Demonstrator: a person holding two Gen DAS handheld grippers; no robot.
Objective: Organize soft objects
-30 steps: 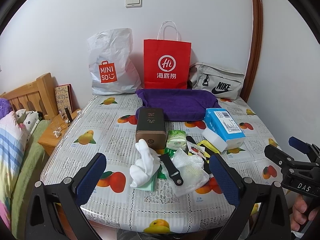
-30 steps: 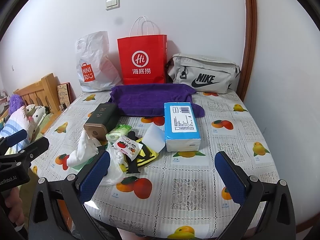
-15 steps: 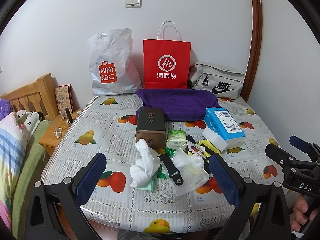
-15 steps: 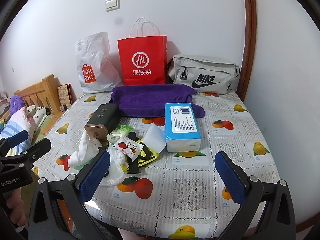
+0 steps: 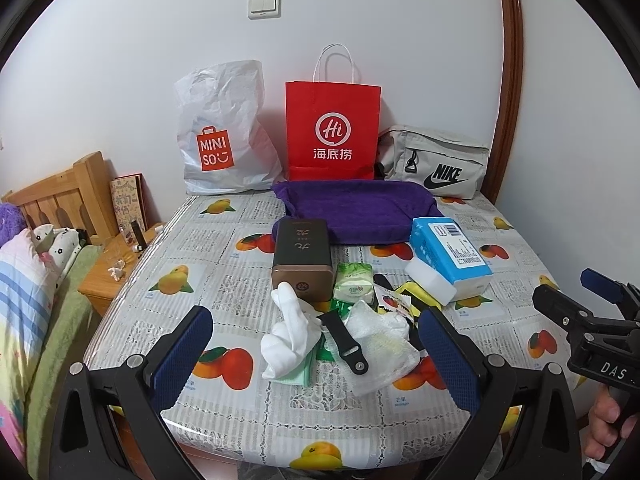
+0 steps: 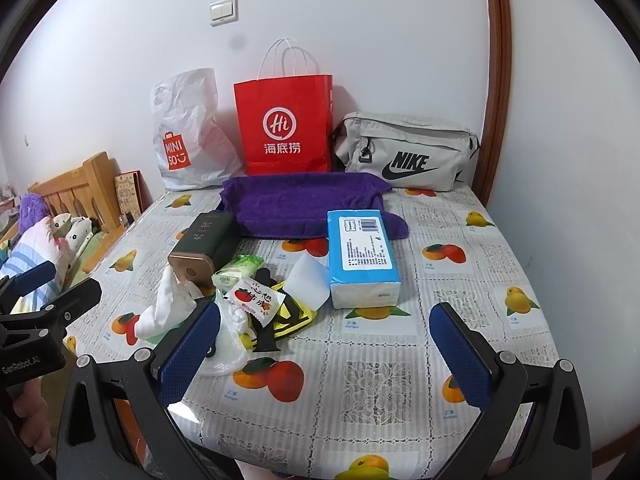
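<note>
A heap of small items lies mid-table: a white sock [image 5: 290, 336] [image 6: 168, 306], a white mesh cloth [image 5: 380, 344], a green wipes pack [image 5: 353, 282] [image 6: 236, 270], a black strap [image 5: 344, 338] and a tomato snack packet [image 6: 256, 298]. A purple towel [image 5: 356, 206] [image 6: 296, 206] lies behind, with a blue tissue pack [image 5: 450, 254] [image 6: 362, 256] to its right. My left gripper [image 5: 316, 356] hovers open over the heap's near side. Right of the heap, above the table's front, my right gripper [image 6: 324, 354] also stands open and holds nothing.
A dark brown box [image 5: 302, 254] sits left of the heap. A white Miniso bag [image 5: 220, 136], a red paper bag [image 5: 332, 128] and a grey Nike bag [image 5: 436, 162] line the wall. A bed and wooden nightstand [image 5: 116, 268] stand left of the fruit-print table [image 5: 224, 292].
Both views have shifted only slightly; the objects on the table lie as before and both grippers stay open.
</note>
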